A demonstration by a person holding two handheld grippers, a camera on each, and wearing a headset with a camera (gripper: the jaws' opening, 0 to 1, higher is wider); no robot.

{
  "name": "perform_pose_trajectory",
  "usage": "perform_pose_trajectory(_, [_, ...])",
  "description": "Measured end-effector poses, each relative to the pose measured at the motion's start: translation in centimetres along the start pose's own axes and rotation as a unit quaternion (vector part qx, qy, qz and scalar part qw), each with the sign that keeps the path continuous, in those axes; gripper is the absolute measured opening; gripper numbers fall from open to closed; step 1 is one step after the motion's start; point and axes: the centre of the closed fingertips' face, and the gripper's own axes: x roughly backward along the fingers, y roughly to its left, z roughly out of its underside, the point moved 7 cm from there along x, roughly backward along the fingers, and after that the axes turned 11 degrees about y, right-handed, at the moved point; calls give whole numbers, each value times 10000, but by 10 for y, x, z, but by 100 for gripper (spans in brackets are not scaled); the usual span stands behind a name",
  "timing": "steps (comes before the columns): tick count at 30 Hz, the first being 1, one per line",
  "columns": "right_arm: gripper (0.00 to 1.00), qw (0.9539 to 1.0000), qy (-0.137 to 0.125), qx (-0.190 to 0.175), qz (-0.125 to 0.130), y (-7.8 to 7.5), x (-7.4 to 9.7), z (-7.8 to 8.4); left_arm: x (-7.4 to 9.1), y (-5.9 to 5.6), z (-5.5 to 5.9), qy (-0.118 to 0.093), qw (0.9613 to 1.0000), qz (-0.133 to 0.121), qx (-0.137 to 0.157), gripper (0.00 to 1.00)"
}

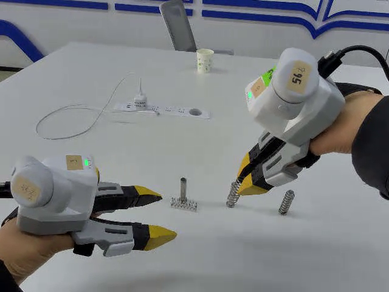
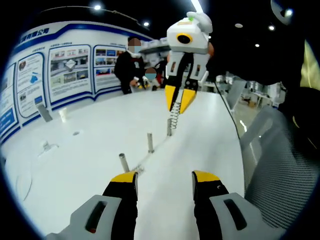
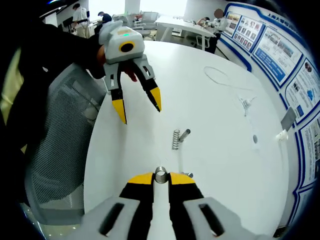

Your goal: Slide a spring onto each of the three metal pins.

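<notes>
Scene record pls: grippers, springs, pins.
left hand-held gripper: open, empty, low over the table
right hand-held gripper: shut on held spring, lower end near the table
pin: upright, bare
loose spring: lying at the pin's base
third spring: standing tilted, apart from both grippers
background: power strip, paper cup

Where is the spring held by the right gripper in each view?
Head view: spring right of centre, at the right gripper tips.
Left gripper view: spring upper centre, hanging below those tips.
Right gripper view: spring bottom centre, between the jaws.
Shared landmark: the open left gripper.
</notes>
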Motion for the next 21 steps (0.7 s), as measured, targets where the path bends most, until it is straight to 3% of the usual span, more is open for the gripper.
perform_pose_trajectory(21, [12, 9993, 230, -269, 155, -35, -6, 10, -1, -3, 8, -9, 9998, -38, 200, 51])
